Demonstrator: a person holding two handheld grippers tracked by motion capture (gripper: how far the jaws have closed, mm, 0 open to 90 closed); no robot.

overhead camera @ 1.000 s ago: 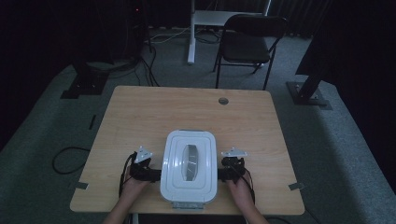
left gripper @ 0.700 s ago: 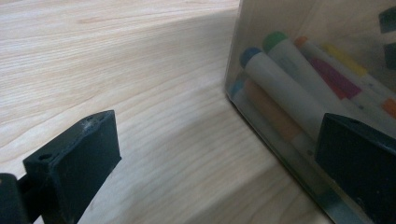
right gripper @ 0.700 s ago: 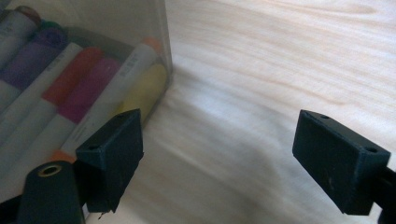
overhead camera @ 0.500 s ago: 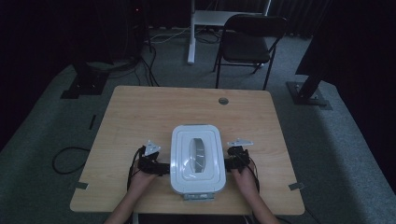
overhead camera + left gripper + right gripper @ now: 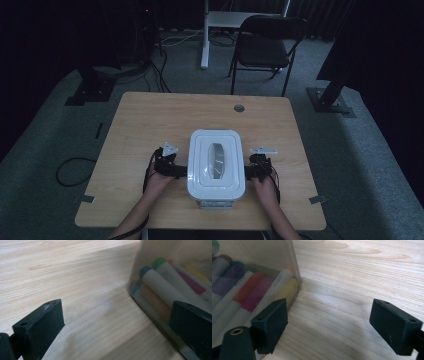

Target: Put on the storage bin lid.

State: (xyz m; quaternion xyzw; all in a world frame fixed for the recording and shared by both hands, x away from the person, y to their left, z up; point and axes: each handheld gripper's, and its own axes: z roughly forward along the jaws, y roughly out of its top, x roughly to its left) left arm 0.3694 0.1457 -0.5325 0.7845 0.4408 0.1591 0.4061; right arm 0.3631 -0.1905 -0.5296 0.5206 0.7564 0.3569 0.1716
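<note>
A clear plastic box point(image 5: 216, 165) with a white lid stands on the wooden table point(image 5: 150, 115) near its front edge. My left gripper point(image 5: 179, 171) is at its left side and my right gripper point(image 5: 249, 171) at its right side, both low on the table. In the left gripper view the gripper point(image 5: 116, 325) is open, and one jaw lies against the box wall point(image 5: 175, 270), behind which are coloured markers point(image 5: 160, 282). In the right gripper view the gripper point(image 5: 333, 322) is open too, one jaw beside the box point(image 5: 262, 255) with markers point(image 5: 249, 287) inside.
A small round hole point(image 5: 239, 108) sits near the table's far edge. Bare wood lies left, right and beyond the box. A black folding chair point(image 5: 265, 45) and stand bases stand on the carpet behind the table.
The box has shifted a little to the right and away from the front edge. Both grippers moved with it and stay at its sides.
</note>
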